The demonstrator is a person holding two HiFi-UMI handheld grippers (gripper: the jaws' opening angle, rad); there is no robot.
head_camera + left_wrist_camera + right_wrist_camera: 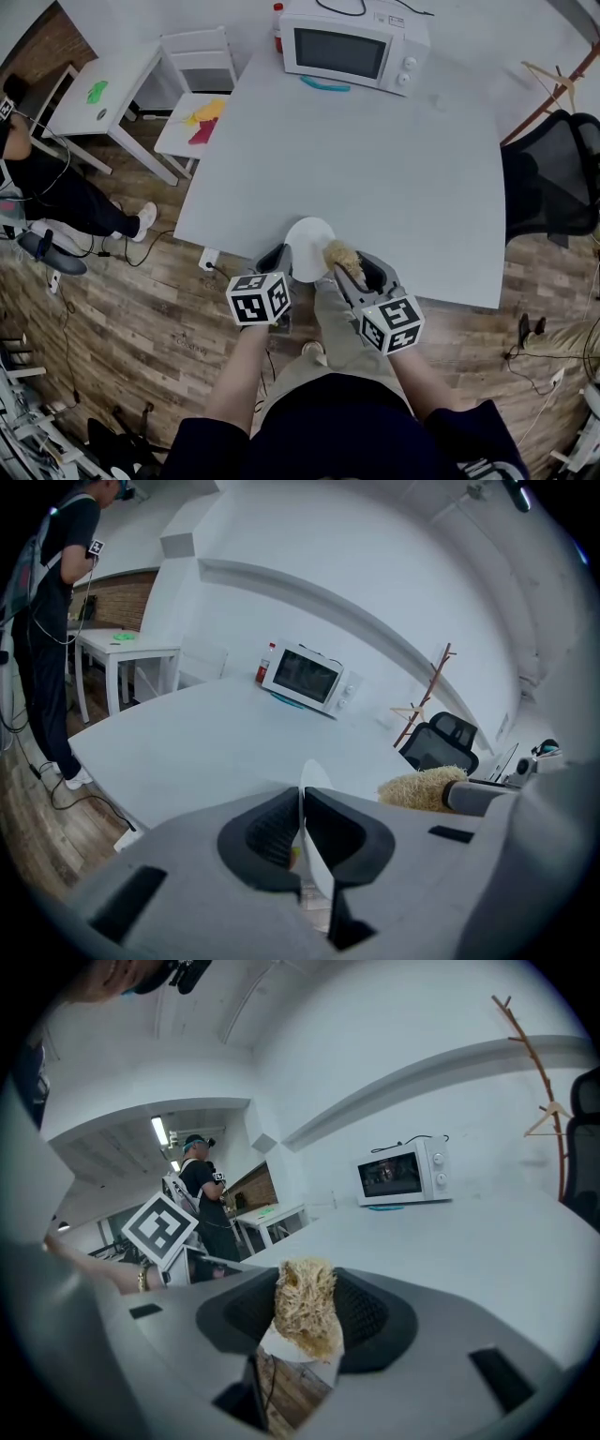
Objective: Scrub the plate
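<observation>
L gripper (278, 260) jaws pinched narrow on plate (308, 246) rim. Plate looks thin, stiff, prob. slick, so I'd keep grip at the edge. R gripper (362, 273) jaws clamp scrub pad (305, 1305) — soft, light.

Head view looks steeply down; both gripper views face the shared microwave (354, 45).

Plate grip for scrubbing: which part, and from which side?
Probably the rim, from the plate's left near side, as the left gripper has it. The plate is thin, so one jaw fits against each face. That grip leaves most of a face bare for the scrubber in the right gripper.
</observation>
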